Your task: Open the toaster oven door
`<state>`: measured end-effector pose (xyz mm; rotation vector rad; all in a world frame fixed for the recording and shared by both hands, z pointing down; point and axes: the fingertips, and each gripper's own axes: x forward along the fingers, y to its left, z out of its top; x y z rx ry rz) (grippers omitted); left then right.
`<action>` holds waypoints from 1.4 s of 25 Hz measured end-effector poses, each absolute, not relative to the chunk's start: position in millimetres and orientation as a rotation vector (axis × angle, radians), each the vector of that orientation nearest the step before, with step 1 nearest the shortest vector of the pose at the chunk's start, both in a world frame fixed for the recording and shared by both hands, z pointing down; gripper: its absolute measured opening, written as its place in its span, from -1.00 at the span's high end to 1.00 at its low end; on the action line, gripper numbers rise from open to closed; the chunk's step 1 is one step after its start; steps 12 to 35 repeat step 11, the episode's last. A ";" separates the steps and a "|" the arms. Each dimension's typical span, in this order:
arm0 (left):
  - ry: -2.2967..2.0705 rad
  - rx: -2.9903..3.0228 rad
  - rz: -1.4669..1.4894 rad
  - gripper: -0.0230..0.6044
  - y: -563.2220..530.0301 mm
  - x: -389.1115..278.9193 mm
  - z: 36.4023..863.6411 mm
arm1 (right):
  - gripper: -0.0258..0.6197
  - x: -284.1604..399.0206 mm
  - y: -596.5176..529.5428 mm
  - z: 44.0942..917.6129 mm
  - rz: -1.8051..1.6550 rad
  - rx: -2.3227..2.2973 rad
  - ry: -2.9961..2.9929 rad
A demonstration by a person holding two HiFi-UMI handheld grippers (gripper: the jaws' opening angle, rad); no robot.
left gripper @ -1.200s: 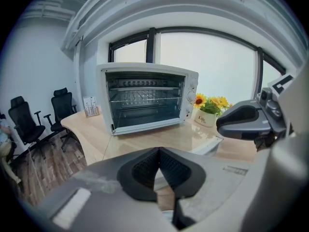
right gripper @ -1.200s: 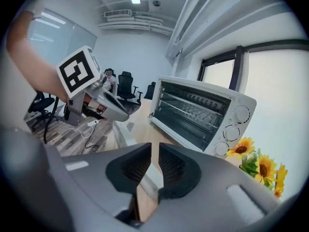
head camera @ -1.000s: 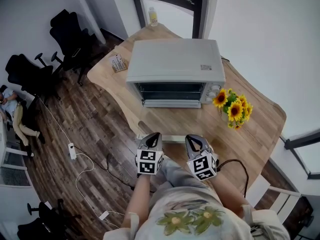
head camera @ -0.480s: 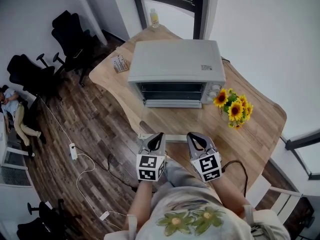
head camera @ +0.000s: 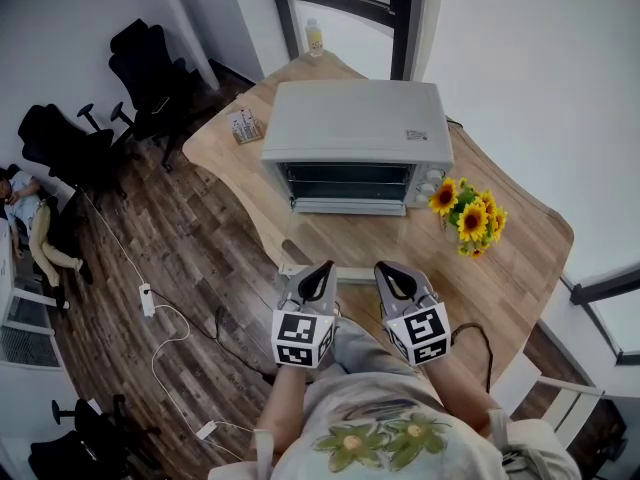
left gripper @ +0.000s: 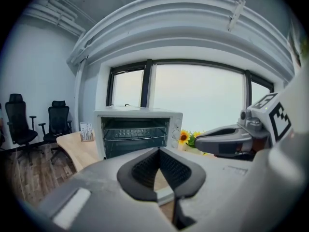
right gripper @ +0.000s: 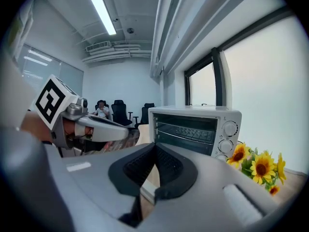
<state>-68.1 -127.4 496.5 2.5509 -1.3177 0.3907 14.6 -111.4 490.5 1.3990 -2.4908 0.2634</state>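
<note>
A silver toaster oven (head camera: 352,133) stands on the wooden table (head camera: 520,258). Its glass door (head camera: 340,243) lies folded down flat, and the racks inside show (left gripper: 135,134) (right gripper: 186,129). The door's pale handle bar (head camera: 350,273) is at the near edge. My left gripper (head camera: 322,268) (left gripper: 159,150) and my right gripper (head camera: 385,268) (right gripper: 155,146) hover side by side just above and behind that handle, both pointing at the oven. Each is shut with nothing between its fingers. Each one also shows in the other's view: the right gripper (left gripper: 198,139) and the left gripper (right gripper: 135,132).
A bunch of sunflowers (head camera: 468,218) stands right of the oven. A small card holder (head camera: 244,126) sits at the table's left corner, and a bottle (head camera: 314,36) by the window behind. Office chairs (head camera: 150,63) and floor cables (head camera: 150,303) lie to the left.
Both grippers have risen toward the head camera and look larger. The oven and its open door have not moved.
</note>
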 end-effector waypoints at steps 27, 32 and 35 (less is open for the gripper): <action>-1.304 2.580 0.356 0.91 -117.7 -67.6 481.3 | 0.92 8.6 -103.8 477.2 0.249 1.400 -2.517; -1.304 2.580 0.356 0.91 -117.7 -67.6 481.3 | 0.92 8.6 -103.8 477.2 0.249 1.400 -2.517; -1.304 2.580 0.356 0.91 -117.7 -67.6 481.3 | 0.92 8.6 -103.8 477.2 0.249 1.400 -2.517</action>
